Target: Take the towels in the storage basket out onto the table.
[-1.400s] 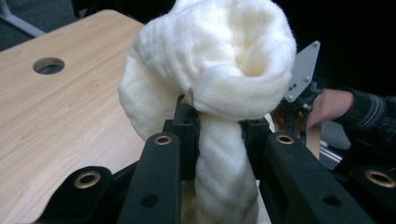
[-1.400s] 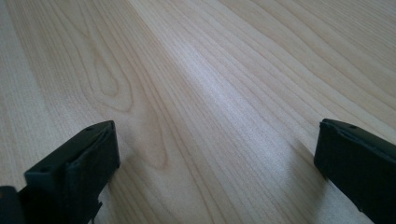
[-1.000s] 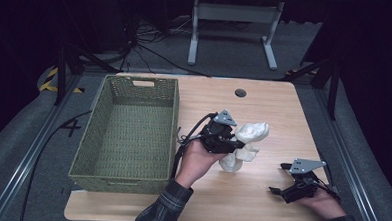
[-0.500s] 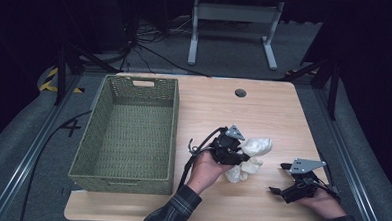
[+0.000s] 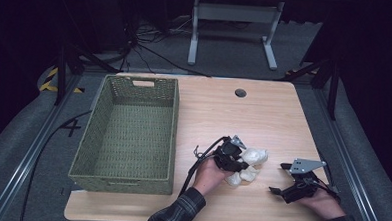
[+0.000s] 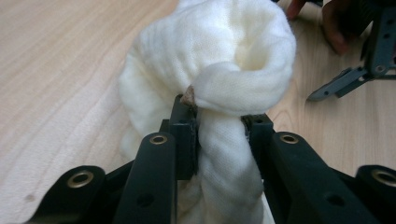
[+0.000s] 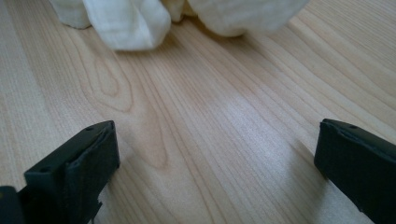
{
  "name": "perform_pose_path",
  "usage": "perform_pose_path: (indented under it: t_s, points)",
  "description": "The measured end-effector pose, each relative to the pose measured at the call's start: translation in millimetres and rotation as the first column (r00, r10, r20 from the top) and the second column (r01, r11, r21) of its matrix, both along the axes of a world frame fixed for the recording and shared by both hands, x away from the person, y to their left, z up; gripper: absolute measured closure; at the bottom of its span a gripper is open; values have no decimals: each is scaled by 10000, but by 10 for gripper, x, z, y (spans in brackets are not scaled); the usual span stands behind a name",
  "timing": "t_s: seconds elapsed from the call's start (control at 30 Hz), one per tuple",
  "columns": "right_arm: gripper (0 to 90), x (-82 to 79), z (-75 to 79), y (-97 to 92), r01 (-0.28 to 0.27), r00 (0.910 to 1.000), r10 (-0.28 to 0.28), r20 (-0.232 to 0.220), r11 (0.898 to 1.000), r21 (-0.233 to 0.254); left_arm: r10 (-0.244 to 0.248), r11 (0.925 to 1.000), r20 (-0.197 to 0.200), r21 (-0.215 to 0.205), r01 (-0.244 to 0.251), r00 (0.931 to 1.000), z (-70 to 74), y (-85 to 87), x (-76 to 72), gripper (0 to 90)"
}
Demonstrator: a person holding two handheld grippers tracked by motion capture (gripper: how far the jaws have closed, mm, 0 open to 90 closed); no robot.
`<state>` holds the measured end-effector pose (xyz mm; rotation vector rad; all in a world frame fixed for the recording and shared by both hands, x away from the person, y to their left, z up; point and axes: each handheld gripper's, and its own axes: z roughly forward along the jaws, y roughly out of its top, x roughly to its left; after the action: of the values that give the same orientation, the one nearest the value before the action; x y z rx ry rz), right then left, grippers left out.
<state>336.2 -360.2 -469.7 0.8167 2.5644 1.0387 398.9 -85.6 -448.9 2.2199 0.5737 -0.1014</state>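
Note:
A white knotted cloth [image 5: 252, 158] lies bunched on the wooden table [image 5: 234, 112], front right of centre. My left gripper [image 5: 238, 161] is shut on a twisted strand of the cloth [image 6: 210, 56], which sits pinched between both jaws [image 6: 219, 126]; the jaws have just been opening slightly with the cloth still between them. My right gripper [image 5: 277, 179] rests low on the table to the right of the cloth, wide open with bare wood between its jaws [image 7: 215, 154]. The near ends of the cloth [image 7: 130, 18] lie just ahead of it.
A green woven basket [image 5: 121, 176] stands on the left half of the table, with nothing visible inside. A round cable hole [image 5: 240, 92] is near the far edge. A metal stand [image 5: 232, 27] is on the floor behind the table.
My left hand has come down and toward the near right, bringing the cloth from above the table onto the surface. My right gripper has stayed where it was.

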Motion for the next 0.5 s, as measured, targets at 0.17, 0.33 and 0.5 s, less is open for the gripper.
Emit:
perform_pose_path:
  t_s: [0.17, 0.33, 0.5]
  points:
    - [1, 0, 0, 0, 4, 10000, -4, 0, 10000, -3, -82, 10000, 48, -6, 83, 10000, -37, -25, -11, 623]
    - [21, -6, 5, 1, -91, 10000, 91, 4, 10000, 12, 219, 9998, 530, 27, -220, 9984, 80, 59, -31, 439]
    - [135, -18, 71, 35, -625, 9979, 623, -172, 9980, -97, 570, 9981, 586, -253, -556, 9967, 209, 211, -85, 390]
